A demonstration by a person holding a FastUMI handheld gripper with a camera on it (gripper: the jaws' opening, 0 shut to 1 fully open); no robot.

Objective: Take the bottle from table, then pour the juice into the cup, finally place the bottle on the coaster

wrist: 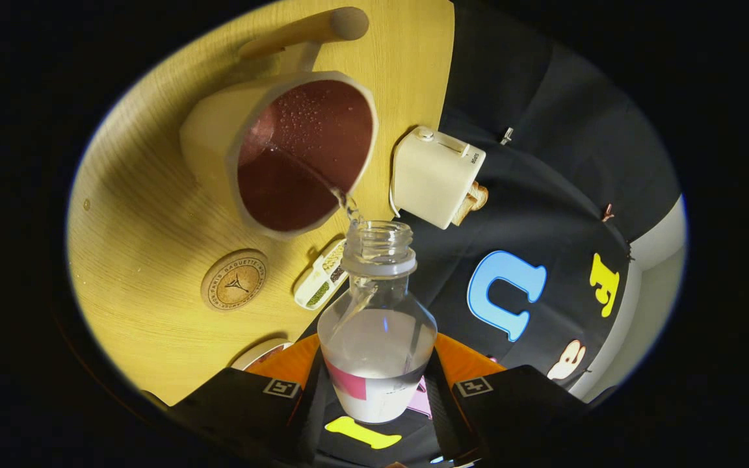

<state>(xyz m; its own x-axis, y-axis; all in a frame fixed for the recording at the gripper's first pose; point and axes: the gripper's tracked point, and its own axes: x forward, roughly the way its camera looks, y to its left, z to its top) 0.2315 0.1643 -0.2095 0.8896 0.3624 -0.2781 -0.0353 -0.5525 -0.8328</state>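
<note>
The bottle (378, 318) is clamped between the two fingers of the gripper (376, 390), one pressing each side of its lower body. Its long axis runs straight ahead along the fingers, and the open, capless neck points toward the cup (283, 153). The whole view is rolled, so the bottle is tipped well over. A thin stream of clear liquid leaves the mouth and lands just inside the cup's near rim. Liquid still fills the lower part of the bottle.

The cup is a pale mug with a dark reddish inside, wet with droplets, and liquid pooled in it. A wooden handle (309, 29) sticks out on its far side. It stands on the wooden table (147, 214).

Near the cup, left of the bottle's neck, lies the round cork coaster (235, 281), bare. Between coaster and bottle sits a small white box with compartments (321, 276), possibly seeds or spices. Right of the cup stands a white toaster (436, 174) with bread in it.
</note>
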